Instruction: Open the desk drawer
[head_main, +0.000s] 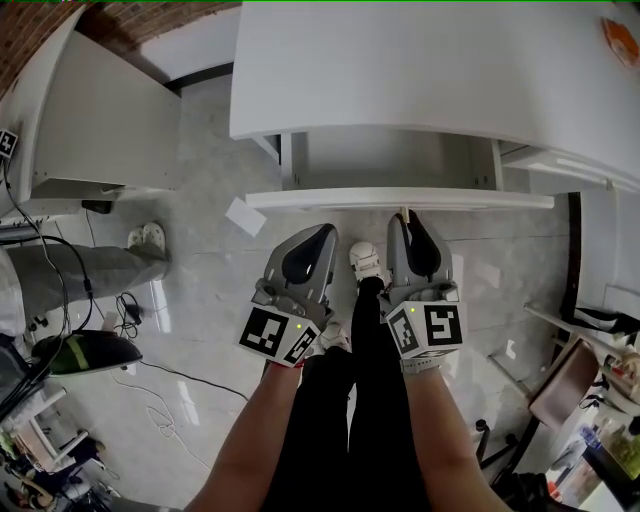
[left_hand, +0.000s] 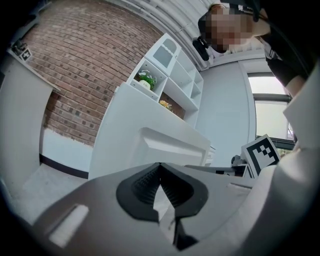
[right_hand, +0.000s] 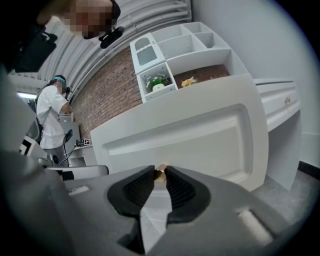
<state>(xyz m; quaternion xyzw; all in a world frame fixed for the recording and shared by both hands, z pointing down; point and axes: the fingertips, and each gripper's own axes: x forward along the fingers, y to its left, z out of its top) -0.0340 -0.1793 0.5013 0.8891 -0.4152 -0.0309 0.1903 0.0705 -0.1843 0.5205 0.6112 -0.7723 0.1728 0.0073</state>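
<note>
Fingertips, right gripper (right_hand: 160, 176): clenched on a small brass knob (right_hand: 160, 172) at the middle of the drawer front (right_hand: 200, 132). Only the far ends of the ribbed pads (right_hand: 137, 189) bear on it.

Fingertips, left gripper (left_hand: 160, 168): pressed together at the tips with nothing between them. The drawer front lies beyond them; contact with it cannot be told.

Grippers, head view: right gripper (head_main: 407, 222) nose-on to the drawer's front edge. Left gripper (head_main: 322, 236) just beside it, short of that edge, idle.

Drawer (head_main: 400, 199): already out some way from under the desk top (head_main: 420, 70), with its white inside showing between the two side walls. Judged partly open, with the pull in hand.

Handling notes:
- The grip is shallow, so the knob could slip from the pads if tugged sharply or at an angle.
- Draw straight back along the drawer's run, level, toward the body, with the clench held firm and no twisting or lifting.
- The knob is central, so an even pull should not rack the drawer sideways.
- The person's legs (head_main: 350, 400) stand right behind the grippers, so a step back is probably needed for full travel.
- Left gripper is not needed for this pull
</note>
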